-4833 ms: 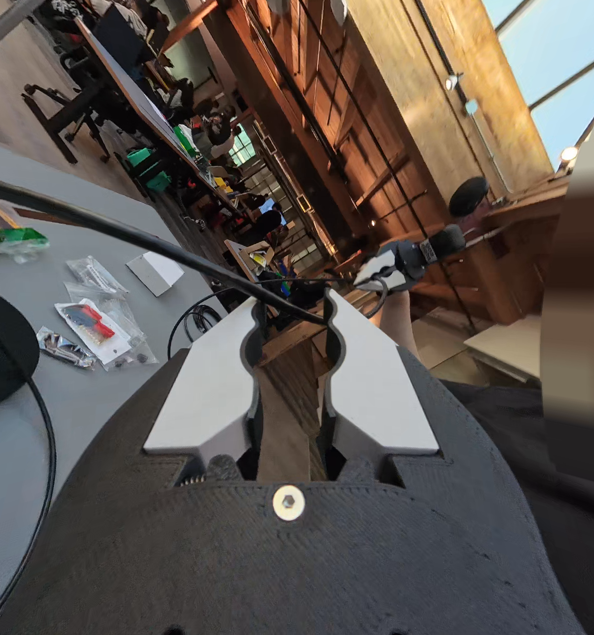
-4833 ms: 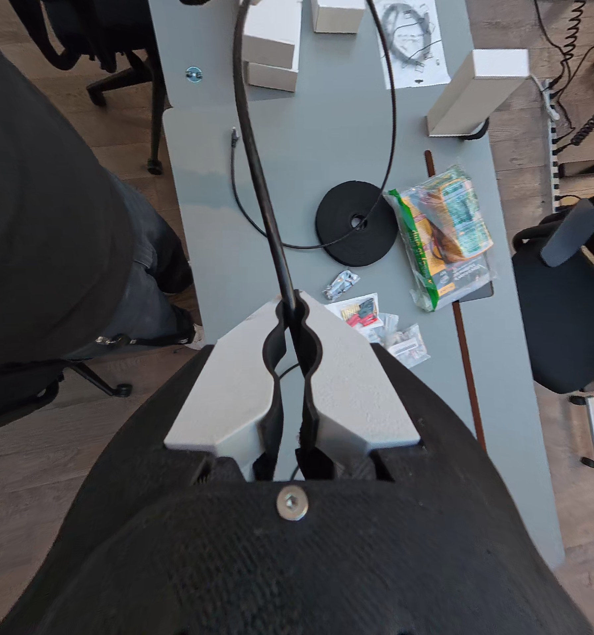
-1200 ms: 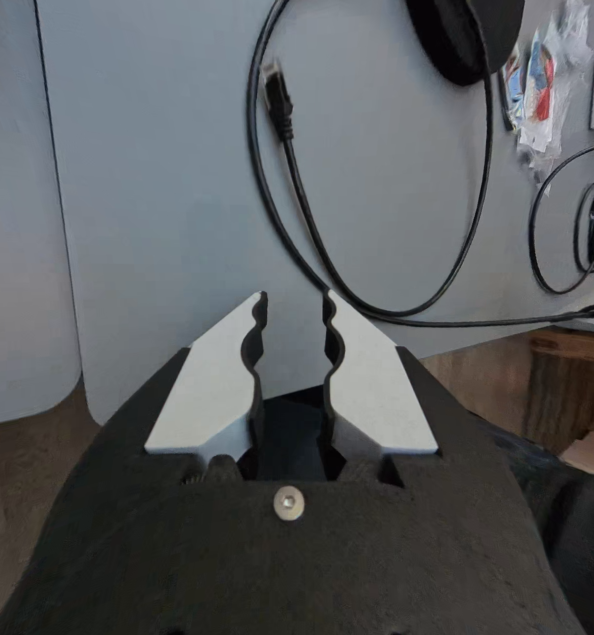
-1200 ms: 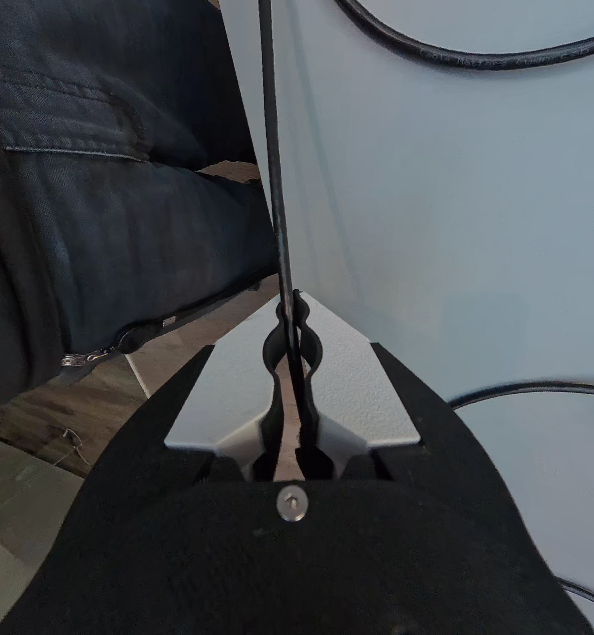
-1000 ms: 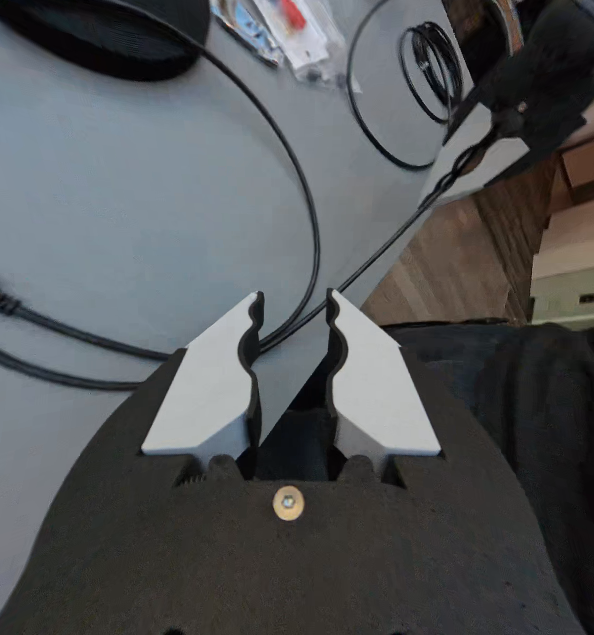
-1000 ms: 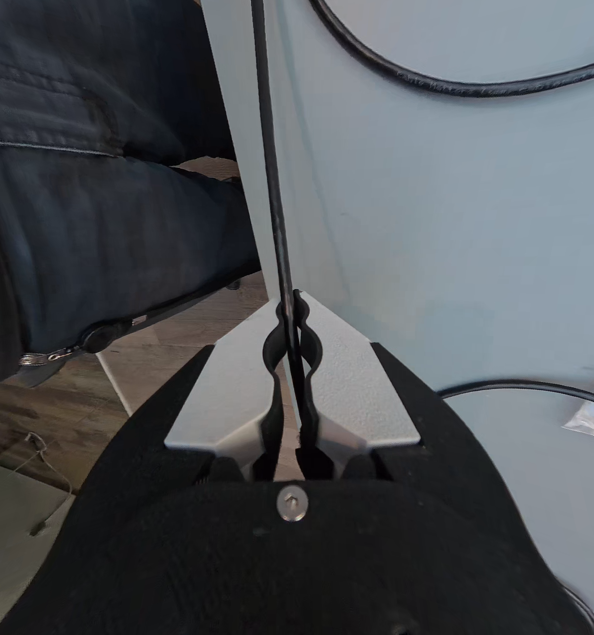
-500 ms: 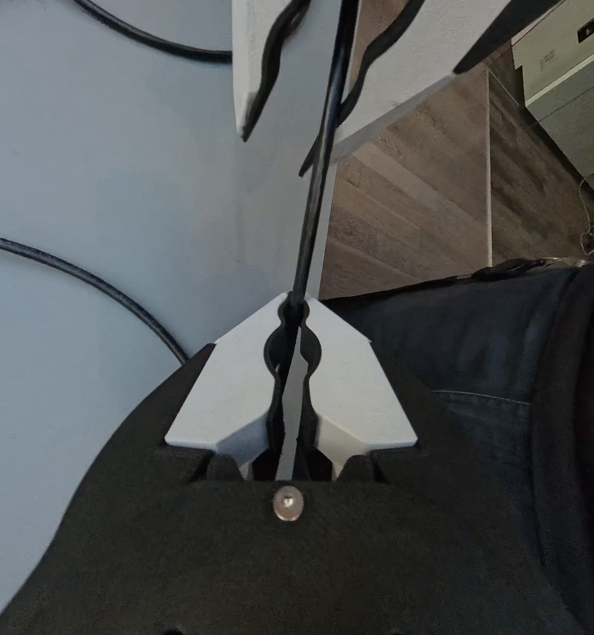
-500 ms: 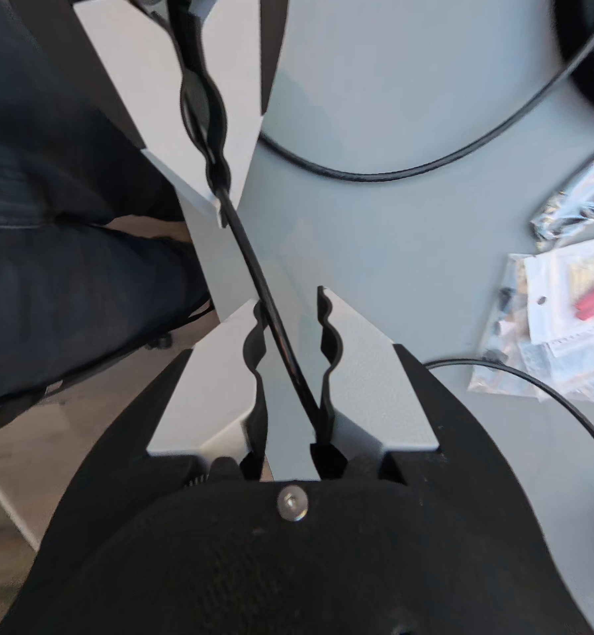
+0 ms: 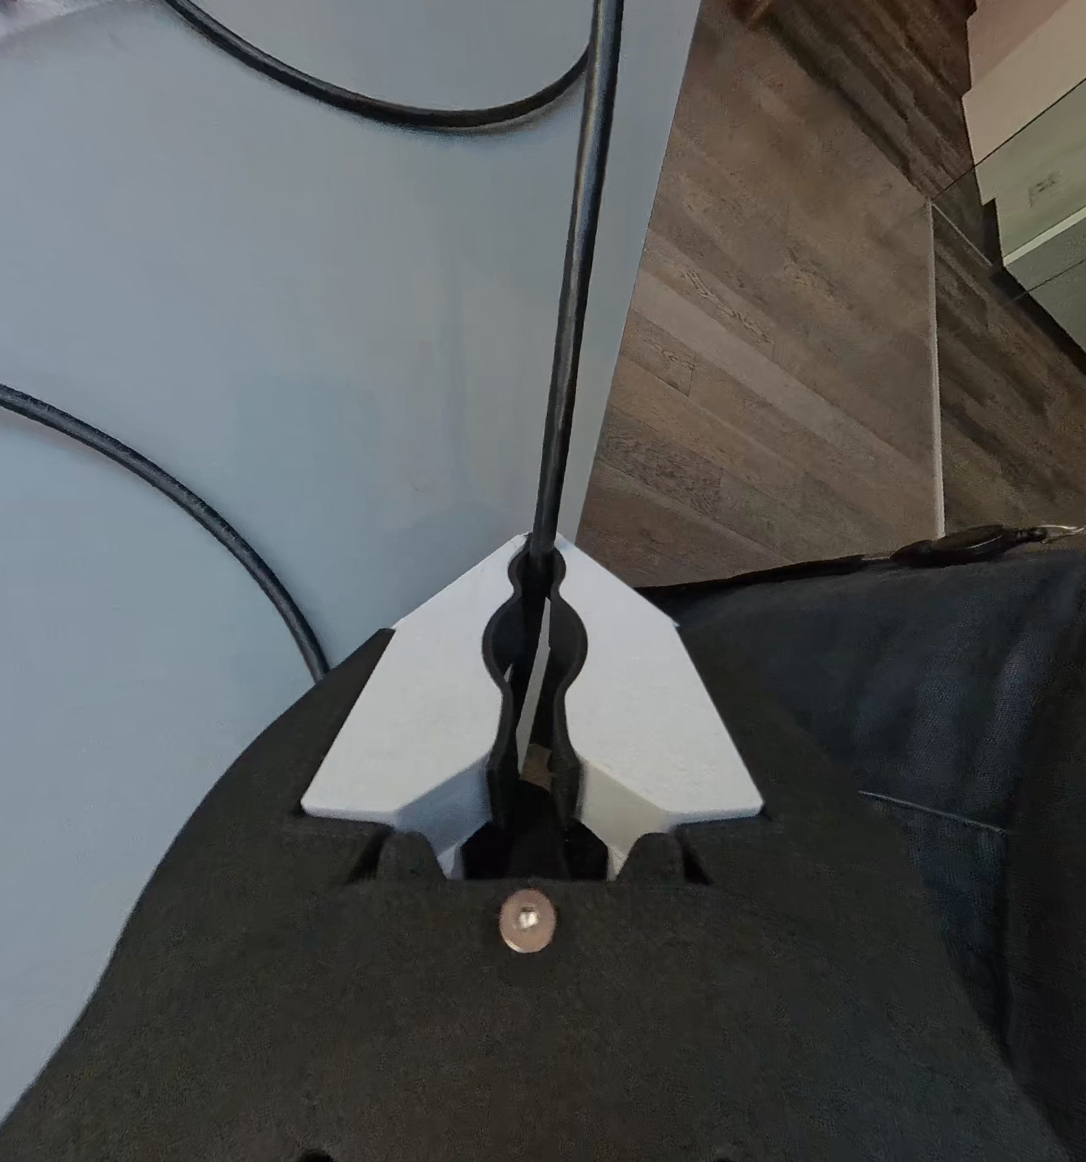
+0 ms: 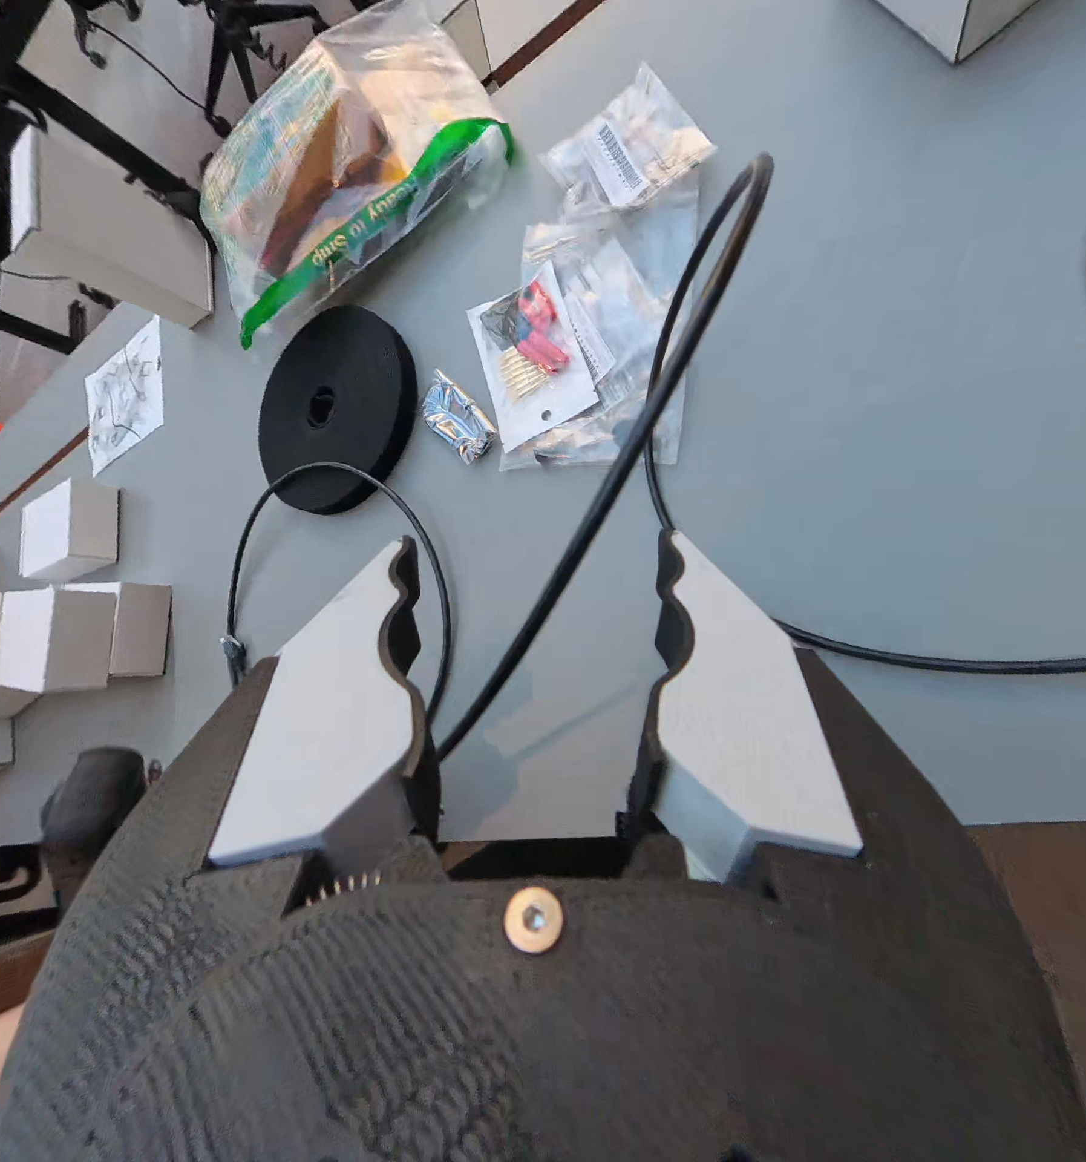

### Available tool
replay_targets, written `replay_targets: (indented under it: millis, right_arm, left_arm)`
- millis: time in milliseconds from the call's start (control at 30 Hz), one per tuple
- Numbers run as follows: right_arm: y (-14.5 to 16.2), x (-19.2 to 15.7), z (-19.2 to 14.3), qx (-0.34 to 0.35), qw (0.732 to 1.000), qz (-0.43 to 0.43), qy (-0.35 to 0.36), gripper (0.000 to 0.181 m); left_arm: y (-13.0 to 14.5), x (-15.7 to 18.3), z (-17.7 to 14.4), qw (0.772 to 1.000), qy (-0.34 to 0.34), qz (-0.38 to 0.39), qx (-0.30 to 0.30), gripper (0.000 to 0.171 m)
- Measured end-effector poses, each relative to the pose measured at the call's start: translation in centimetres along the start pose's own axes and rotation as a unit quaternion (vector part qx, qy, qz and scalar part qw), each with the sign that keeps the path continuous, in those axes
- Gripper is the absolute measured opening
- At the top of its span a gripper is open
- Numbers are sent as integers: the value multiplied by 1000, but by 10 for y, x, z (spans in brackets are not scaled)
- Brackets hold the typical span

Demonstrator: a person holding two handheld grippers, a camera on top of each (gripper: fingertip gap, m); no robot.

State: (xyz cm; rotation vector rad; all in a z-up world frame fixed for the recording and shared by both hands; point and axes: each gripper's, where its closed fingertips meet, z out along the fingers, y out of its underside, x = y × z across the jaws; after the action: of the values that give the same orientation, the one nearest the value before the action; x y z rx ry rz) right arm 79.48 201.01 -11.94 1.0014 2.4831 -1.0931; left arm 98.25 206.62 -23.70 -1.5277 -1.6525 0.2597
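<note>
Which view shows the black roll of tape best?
The right wrist view: the black roll of tape lies whole and flat on the grey table, beyond the open right gripper. The left wrist view shows none of it, only cable, table and floor.

The left gripper [image 9: 535, 553] sits at the edge of the table [image 9: 276, 314], fingers pinched on a cable [image 9: 575, 314] that runs up and away along that edge, with the floor [image 9: 779, 314] and a person's leg [image 9: 905, 723] to its right. The right gripper [image 10: 537, 547] hangs above the table [image 10: 873, 440] near its front edge, fingers spread wide, a length of cable [image 10: 590, 522] arching up between them. Beyond it, a roll of tape [image 10: 337, 409] lies on the table with a foil packet [image 10: 458, 415] just to its right, then a heap of small bags [image 10: 590, 327]. Behind the roll lies a larger bag [image 10: 351, 176]. Boxes [image 10: 69, 597] crowd the left edge, a sheet of paper [image 10: 125, 393] behind them.
</note>
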Motion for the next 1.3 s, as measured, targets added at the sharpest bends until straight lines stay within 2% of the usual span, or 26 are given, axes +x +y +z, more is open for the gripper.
replay_targets:
  millis: [67,167,200,233,300,400,500,700,767,800,867,933,1067,1133,1200,1300]
  right_arm:
    - [-5,9,13,-19,999,22,30,73]
    - [-8,47,33,-85,991,-4,107,67]
    - [-13,60,37,-101,987,-15,121,54]
    - [-16,69,41,-124,984,-33,123,31]
    - [-20,92,43,-177,970,-71,151,6]
    - [-28,120,38,-251,933,-158,205,6]
    - [-69,138,25,-233,889,-267,291,6]
    - [-139,127,17,-179,868,-327,328,14]
    - [-155,120,14,-152,871,-331,330,9]
    - [-160,114,15,-138,878,-328,320,0]
    - [-160,101,18,-121,898,-309,288,0]
    - [-153,93,22,-124,907,-301,266,0]
    - [-153,93,20,-108,891,-340,282,0]
    - [-147,99,21,-118,893,-333,277,0]
    - [-134,117,23,-144,900,-297,285,33]
    - [-101,146,34,-172,918,-237,267,43]
  left_arm:
    - [6,4,4,1000,-6,17,-8,0]
    - [17,8,9,999,-8,31,-18,0]
    - [21,8,10,999,-8,31,-21,0]
    - [25,9,10,999,-8,30,-23,0]
    - [33,8,10,999,-9,25,-26,0]
    - [42,6,12,999,-11,17,-30,0]
    - [56,3,18,998,-14,17,-51,0]
    - [52,-2,19,999,-13,-18,-33,0]
    - [50,-4,19,999,-14,-23,-32,0]
    - [50,-5,19,999,-14,-25,-32,0]
    - [52,-6,16,999,-18,-24,-32,0]
    - [55,-6,13,999,-20,-22,-33,0]
    - [59,-11,7,999,-32,-15,-35,0]
    - [60,-13,4,998,-39,-5,-41,0]
    - [61,-14,3,998,-42,2,-45,0]
    - [63,-16,0,998,-43,3,-50,0]
